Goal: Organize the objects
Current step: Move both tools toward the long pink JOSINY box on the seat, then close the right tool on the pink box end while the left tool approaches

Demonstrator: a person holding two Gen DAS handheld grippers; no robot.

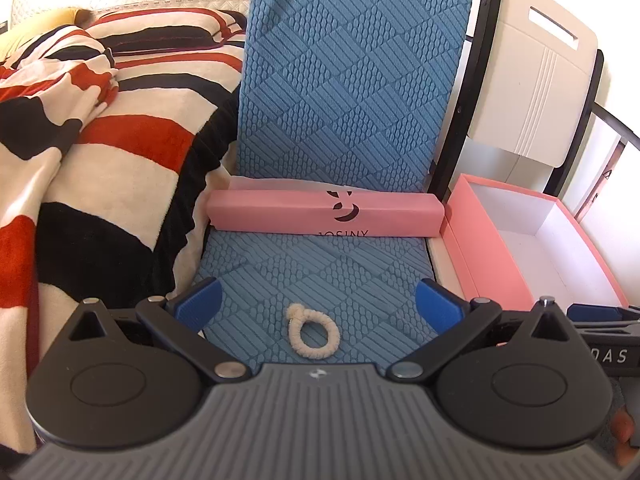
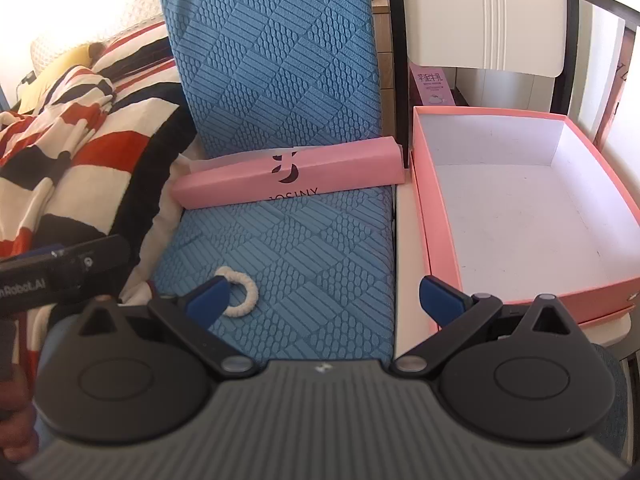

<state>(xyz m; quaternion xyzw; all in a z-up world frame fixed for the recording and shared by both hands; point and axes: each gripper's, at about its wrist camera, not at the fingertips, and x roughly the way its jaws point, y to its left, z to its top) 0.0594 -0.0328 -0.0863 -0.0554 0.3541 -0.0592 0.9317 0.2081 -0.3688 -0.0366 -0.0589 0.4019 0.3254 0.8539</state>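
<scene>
Progress looks close to nil: the pink box [image 2: 520, 216] on the right stands open and empty, its white floor bare, and nothing has gone into it as far as either view shows. The cream hair tie [image 1: 313, 330] lies loose on the near part of the blue textured cushion [image 1: 352, 92], well apart from the box. The long pink lid [image 1: 326, 214], printed with a dark logo, rests on its side across the far end of the cushion seat, against the upright back, its right end just beside the box's left wall. By my judgement both the hair tie and the lid remain to be dealt with, so the whole task is still ahead.

The left hand-held gripper [image 1: 318, 306] hovers low over the near end of the cushion, pointing forward along it, fingers spread wide and holding nothing; the hair tie sits between them, touching neither. That reads as a line-up for a pick. The right hand-held gripper [image 2: 324, 298] is level with it on the right, also wide open and empty, straddling the cushion's right edge, with its right finger [image 2: 440, 300] near the box's near-left corner. In the right wrist view its left finger [image 2: 208, 298] overlaps the hair tie; whether they touch I cannot tell. A striped blanket [image 1: 100, 140] is heaped on the left.
</scene>
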